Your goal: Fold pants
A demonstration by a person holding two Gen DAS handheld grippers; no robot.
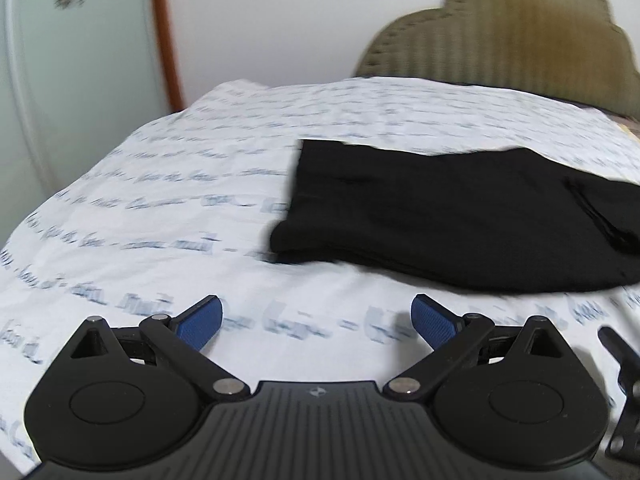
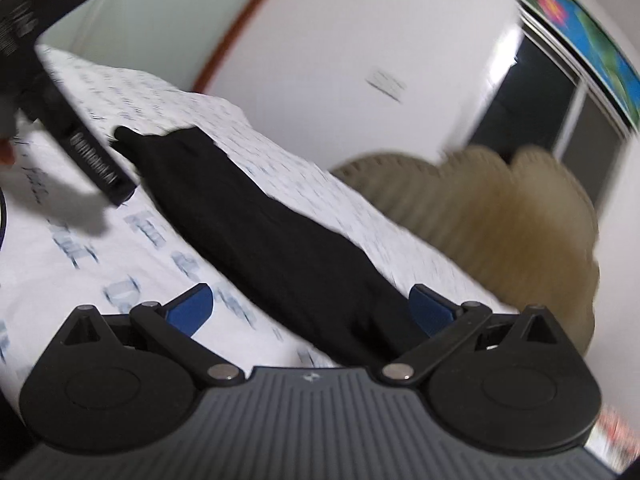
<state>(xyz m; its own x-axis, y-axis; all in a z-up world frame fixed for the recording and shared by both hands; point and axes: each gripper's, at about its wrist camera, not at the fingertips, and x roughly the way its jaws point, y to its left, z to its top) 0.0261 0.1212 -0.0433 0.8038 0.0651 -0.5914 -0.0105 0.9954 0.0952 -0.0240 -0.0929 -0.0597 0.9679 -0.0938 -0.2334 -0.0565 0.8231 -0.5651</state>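
Observation:
Black pants (image 1: 460, 220) lie folded into a compact stack on the white printed bed sheet (image 1: 160, 200), ahead and to the right of my left gripper (image 1: 316, 320). That gripper is open, its blue pads wide apart over bare sheet, holding nothing. In the right wrist view the same pants (image 2: 260, 232) stretch diagonally from upper left down to my right gripper (image 2: 310, 312), which is open. The cloth reaches down past the right blue pad (image 2: 428, 312); whether it touches is unclear. The left gripper's body (image 2: 60, 112) shows at upper left.
A tan padded headboard (image 1: 512, 36) rises behind the bed at the right. White walls and a wood-trimmed frosted door (image 1: 80, 60) stand at the left. A dark window (image 2: 560, 100) is in the far right wall. The sheet spreads wide to the left of the pants.

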